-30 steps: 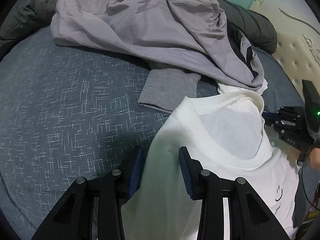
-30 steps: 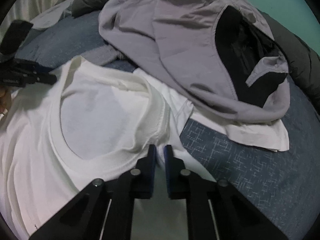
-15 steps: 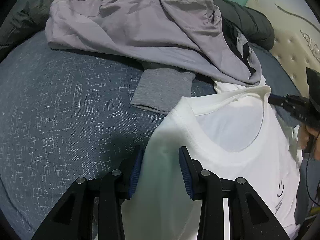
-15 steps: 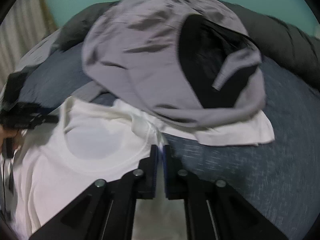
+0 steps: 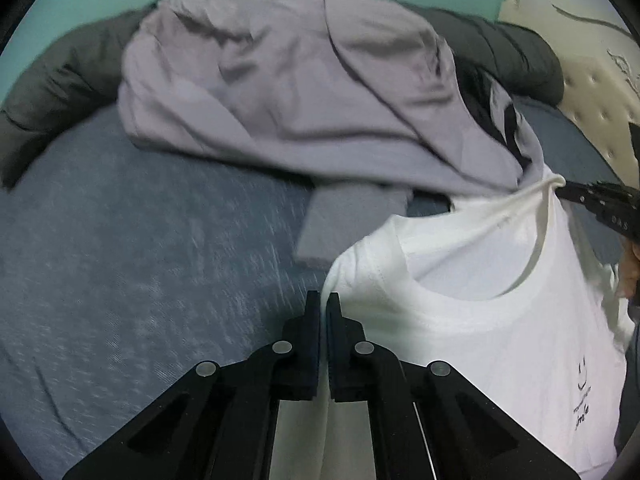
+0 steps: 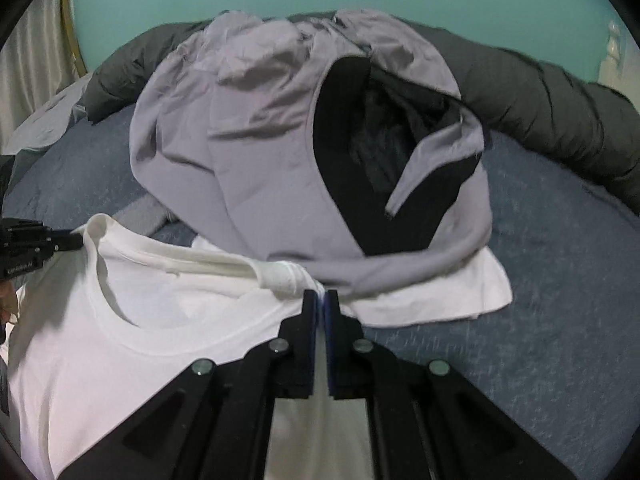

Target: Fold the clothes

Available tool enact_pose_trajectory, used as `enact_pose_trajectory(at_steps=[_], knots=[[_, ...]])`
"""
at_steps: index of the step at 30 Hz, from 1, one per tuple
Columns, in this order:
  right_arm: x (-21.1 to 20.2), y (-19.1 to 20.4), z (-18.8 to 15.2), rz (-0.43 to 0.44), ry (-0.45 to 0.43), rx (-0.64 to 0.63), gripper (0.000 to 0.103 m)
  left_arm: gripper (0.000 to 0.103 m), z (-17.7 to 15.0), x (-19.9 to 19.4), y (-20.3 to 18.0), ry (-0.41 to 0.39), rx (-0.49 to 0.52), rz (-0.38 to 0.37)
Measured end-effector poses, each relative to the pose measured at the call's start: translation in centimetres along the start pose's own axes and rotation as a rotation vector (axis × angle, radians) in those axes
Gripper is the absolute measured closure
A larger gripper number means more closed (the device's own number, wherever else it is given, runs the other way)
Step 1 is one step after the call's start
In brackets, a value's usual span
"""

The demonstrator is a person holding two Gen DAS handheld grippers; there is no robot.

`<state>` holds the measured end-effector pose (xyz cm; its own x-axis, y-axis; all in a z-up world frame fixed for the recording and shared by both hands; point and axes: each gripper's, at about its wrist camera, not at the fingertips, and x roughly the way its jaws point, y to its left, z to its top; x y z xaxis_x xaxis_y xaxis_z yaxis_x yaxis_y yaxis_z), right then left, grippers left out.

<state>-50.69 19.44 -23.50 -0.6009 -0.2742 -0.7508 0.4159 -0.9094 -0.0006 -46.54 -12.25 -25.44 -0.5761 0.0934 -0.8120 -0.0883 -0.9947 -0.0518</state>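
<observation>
Fingers of the left gripper [image 5: 323, 312] are pressed together on one shoulder of the white cotton T-shirt with a small black smiley print [image 5: 500, 344], and the fingers of the right gripper [image 6: 321, 308] pinch its other shoulder in the same way. Held between the two, the T-shirt hangs with its neckline stretched open, above the blue-grey patterned bed cover [image 5: 140, 280].

Judging from this, the main risk is a slip: each grip takes only a thin bunch of fabric near the seam, so a sharp tug or uneven pull could free one shoulder and let the shirt collapse. A second risk is a snag. The right shoulder sits just beside the crumpled lilac jacket with a black lining [image 6: 288, 152], and part of the white fabric lies under that jacket's edge; whether it belongs to the held shirt I cannot tell, but pulling could drag the jacket along.

Counted: two grippers, one white T-shirt in hand, one lilac jacket, one small grey folded cloth [image 5: 348, 220] partly under the jacket, and one dark quilted duvet [image 6: 560, 104] rolled along the far side.
</observation>
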Motion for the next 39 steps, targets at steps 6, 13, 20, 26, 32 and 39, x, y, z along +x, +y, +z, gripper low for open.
enact_pose_trajectory(at_steps=[6,13,20,26,32,39], knots=[[-0.4,-0.6,2.7,-0.038,-0.028,0.001,0.100,0.101,4.1,0.4,-0.6,-0.023,0.005,0.035],[1.1,-2.5,4.7,-0.093,-0.012,0.036,0.100,0.101,5.9,3.1,-0.6,0.004,-0.005,0.037],[6.0,-3.1,3.4,-0.097,0.067,0.064,0.100,0.101,5.6,6.7,-0.1,0.055,-0.024,0.034],[7.2,-4.2,3.0,-0.061,0.045,0.094,0.099,0.099,4.8,8.5,0.2,0.048,-0.027,0.030],[4.7,-7.1,2.9,-0.076,-0.031,0.230,0.095,0.090,5.4,6.7,2.0,0.011,-0.127,-0.022],[-1.2,-7.0,0.7,0.000,-0.089,0.275,0.093,0.079,4.9,0.9,3.9,-0.032,-0.183,-0.020]])
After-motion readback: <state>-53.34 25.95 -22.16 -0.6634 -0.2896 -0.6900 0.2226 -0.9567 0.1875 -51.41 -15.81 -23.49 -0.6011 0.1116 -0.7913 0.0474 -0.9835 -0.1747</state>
